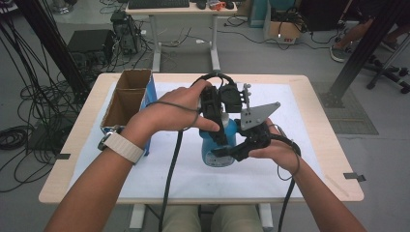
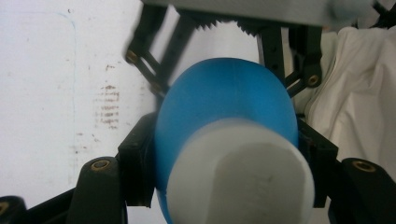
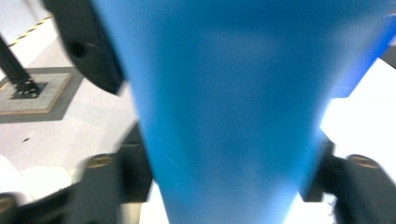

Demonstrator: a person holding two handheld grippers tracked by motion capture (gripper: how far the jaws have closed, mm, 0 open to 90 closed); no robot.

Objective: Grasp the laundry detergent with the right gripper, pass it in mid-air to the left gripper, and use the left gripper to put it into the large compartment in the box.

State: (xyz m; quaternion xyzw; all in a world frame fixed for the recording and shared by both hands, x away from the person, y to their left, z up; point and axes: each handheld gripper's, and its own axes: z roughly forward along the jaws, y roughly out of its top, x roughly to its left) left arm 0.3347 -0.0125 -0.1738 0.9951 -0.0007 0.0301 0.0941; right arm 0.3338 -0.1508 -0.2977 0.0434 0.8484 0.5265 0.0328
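Above the white-covered table (image 1: 145, 179), in the high view, both hand-held grippers meet on a blue bottle (image 1: 218, 145) beside a cardboard box (image 1: 126, 96). Along the left hand-held gripper (image 2: 224, 154), the jaws pinch the bottle's shoulder (image 2: 224, 98) below its white cap (image 2: 240, 182). Along the right hand-held gripper (image 3: 224, 172), the jaws clamp the blue body (image 3: 233, 102). Smooth, rigid plastic looks slippery; the narrower neck likely offers the surest hold.
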